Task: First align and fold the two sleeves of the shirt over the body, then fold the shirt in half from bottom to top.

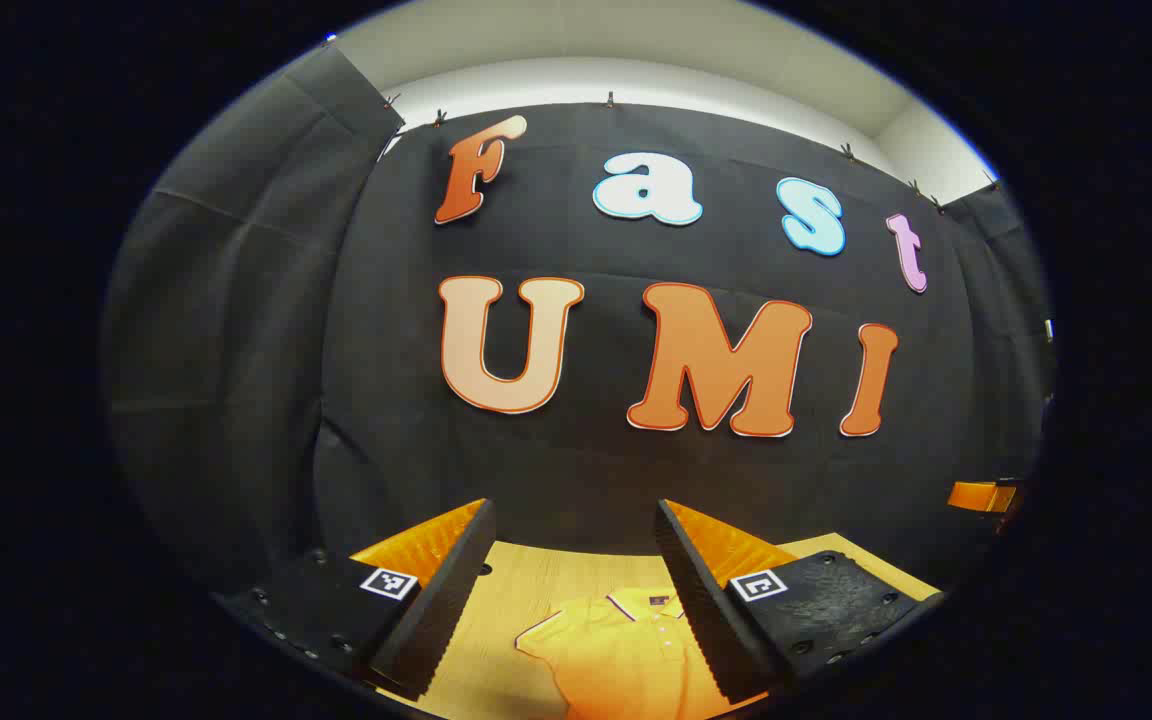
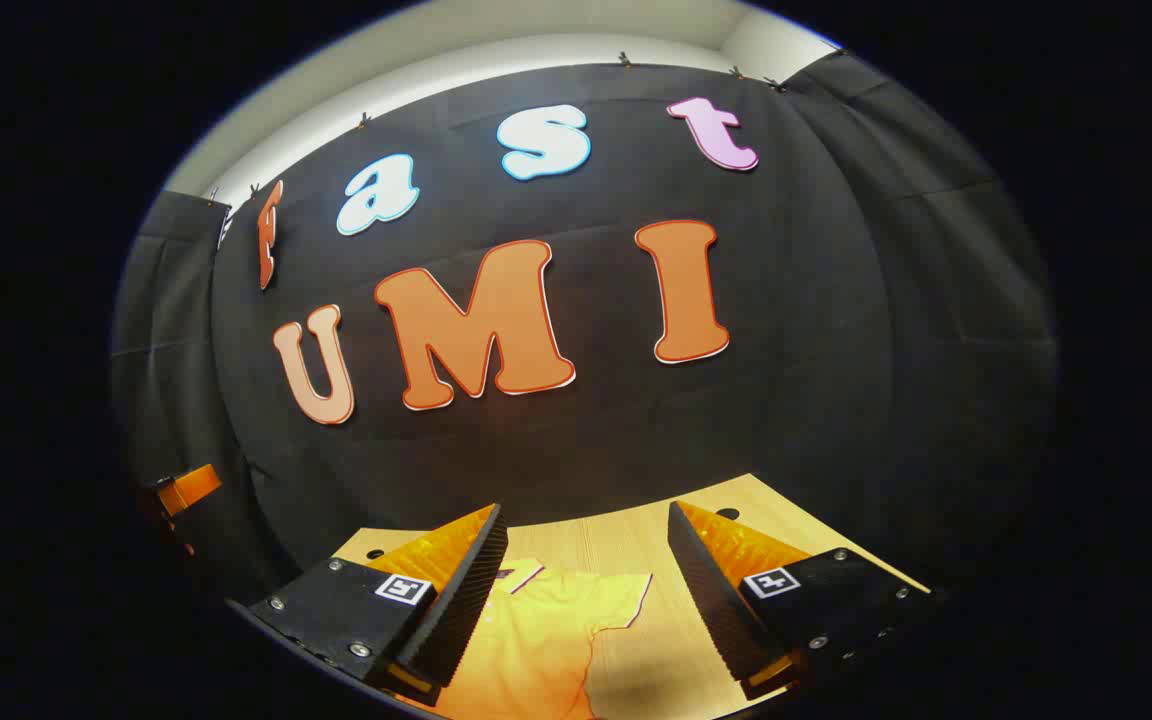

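Left gripper view: both grippers held high and open above a flat shirt (image 1: pixel 626 655) on the table (image 1: pixel 511 600).
The left gripper (image 1: pixel 571 590) and right gripper (image 2: pixel 586 590) grip nothing, jaws wide. The shirt lies below and ahead, collar (image 1: pixel 648 603) pointing away; its sleeve (image 2: pixel 626 598) lies nearest the right gripper. No legible writing on the shirt.
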Available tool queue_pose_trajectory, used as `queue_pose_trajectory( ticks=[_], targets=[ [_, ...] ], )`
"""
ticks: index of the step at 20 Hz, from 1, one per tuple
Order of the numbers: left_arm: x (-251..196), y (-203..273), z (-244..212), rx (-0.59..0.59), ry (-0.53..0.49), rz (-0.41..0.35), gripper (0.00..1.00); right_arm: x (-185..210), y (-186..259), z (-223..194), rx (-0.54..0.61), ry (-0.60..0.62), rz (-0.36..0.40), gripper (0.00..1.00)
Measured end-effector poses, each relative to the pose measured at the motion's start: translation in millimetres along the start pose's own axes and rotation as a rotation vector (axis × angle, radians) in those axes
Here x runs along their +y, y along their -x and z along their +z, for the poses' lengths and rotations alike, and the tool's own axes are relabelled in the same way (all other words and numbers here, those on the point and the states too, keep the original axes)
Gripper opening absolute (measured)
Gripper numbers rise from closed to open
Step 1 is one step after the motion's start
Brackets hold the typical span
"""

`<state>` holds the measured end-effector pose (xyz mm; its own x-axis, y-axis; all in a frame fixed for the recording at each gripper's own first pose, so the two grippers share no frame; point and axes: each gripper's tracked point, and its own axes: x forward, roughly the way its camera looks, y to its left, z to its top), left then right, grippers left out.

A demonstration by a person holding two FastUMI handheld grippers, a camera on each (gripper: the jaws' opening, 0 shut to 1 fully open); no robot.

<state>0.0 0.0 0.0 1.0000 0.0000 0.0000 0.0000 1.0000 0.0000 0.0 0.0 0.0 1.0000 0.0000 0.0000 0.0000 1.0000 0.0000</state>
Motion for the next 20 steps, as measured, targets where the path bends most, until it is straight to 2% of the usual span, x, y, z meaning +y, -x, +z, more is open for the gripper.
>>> queue_pose_trajectory(
  ticks=[1, 5, 11, 15, 20],
  targets=[
    [-2.6, 1.4, 2.6, -0.01, -0.008, 0.016, 0.98, -6.1, -3.6, 2.0, 0.006, 0.008, 0.012, 1.0],
    [-16.3, 5.2, -2.4, -0.005, 0.016, 0.07, 0.98, -36.8, -17.2, 2.9, 0.022, 0.02, 0.01, 0.98],
    [-15.9, -1.1, -10.1, 0.02, 0.008, 0.116, 0.98, -42.3, -27.8, -8.7, 0.092, 0.016, 0.054, 0.98],
    [-15.8, -15.0, -9.1, 0.027, 0.011, 0.081, 0.98, -42.7, -37.0, -11.2, 0.104, 0.016, 0.021, 0.98],
    [-3.8, -36.2, -2.3, 0.016, -0.065, 0.05, 0.98, -30.5, -47.0, -16.5, 0.119, 0.026, -0.017, 0.98]
  ],
)
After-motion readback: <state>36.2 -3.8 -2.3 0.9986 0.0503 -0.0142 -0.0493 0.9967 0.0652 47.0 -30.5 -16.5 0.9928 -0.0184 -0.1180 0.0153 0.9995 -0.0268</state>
